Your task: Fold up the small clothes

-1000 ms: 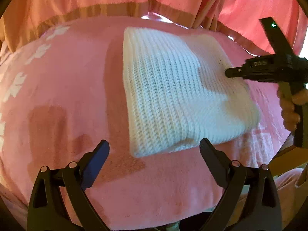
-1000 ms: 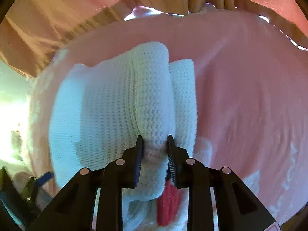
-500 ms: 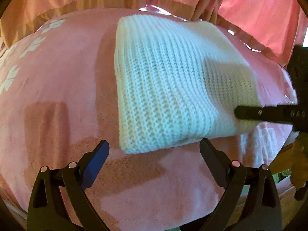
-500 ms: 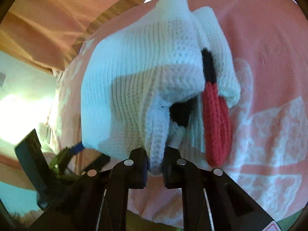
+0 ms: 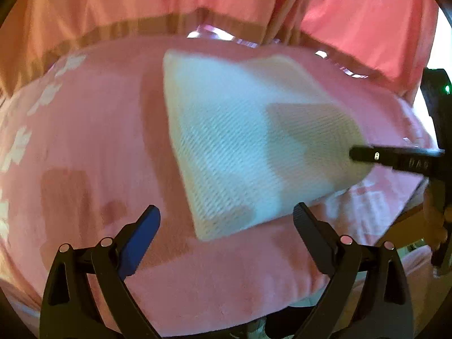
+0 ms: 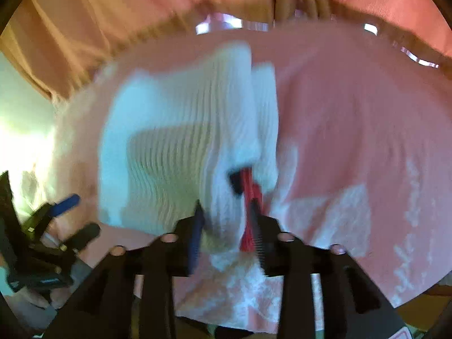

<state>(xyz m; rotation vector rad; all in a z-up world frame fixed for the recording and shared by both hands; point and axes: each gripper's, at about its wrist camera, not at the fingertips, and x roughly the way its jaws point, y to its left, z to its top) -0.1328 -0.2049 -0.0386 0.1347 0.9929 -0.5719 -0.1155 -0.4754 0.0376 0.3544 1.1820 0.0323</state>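
A folded white knit sweater (image 5: 240,141) lies on the pink blanket (image 5: 99,141). My left gripper (image 5: 226,209) hangs open above the blanket, its fingers either side of the sweater's near corner and clear of it. At the sweater's right edge is my right gripper (image 5: 356,154), seen side-on. In the right wrist view the right gripper (image 6: 226,209) has its jaws opening, with the sweater's (image 6: 175,141) near edge loose between them. Red and black trim (image 6: 248,183) pokes out of the fold beside the right finger. The left gripper (image 6: 77,216) shows at the far left.
Pink and tan curtains (image 5: 353,14) hang close behind the blanket's far edge. The blanket (image 6: 353,127) has white printed patches and drops off at its near and right edges. A hand (image 5: 436,212) holds the right gripper's handle.
The right gripper's jaws, tight on the sweater's edge half a second ago, now stand apart. The lifted edge has dropped back. Both views are blurred by motion.
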